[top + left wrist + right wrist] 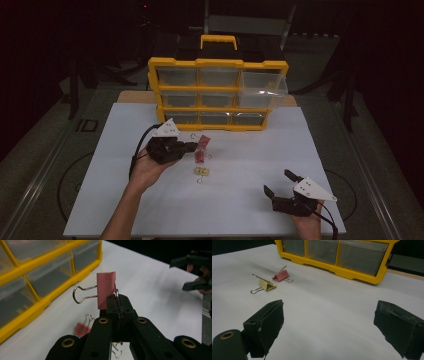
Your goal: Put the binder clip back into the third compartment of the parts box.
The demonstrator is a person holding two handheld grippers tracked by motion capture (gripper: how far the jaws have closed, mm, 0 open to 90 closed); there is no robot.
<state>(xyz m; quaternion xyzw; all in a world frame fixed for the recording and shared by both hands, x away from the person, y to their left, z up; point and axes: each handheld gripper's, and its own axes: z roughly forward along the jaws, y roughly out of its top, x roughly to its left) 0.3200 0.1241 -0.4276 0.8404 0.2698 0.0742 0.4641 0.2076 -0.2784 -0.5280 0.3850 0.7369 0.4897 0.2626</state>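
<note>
My left gripper [194,147] is lifted a little above the white table, left of centre. In the left gripper view its jaws [117,301] are shut on one wire handle of a pink binder clip [106,290], which hangs off the table. A second pink binder clip [200,157] and a yellow binder clip [201,171] lie on the table just below and right of that gripper. Near the front right edge my right gripper [277,181] stands open and holds nothing; the right gripper view shows bare table between its jaws [332,327], with the yellow clip [265,285] and the pink clip [280,275] farther off.
A yellow organiser [217,95] with clear drawers stands at the back of the white table [240,210]. Its top right drawer [262,87] is pulled out. Dark floor surrounds the table.
</note>
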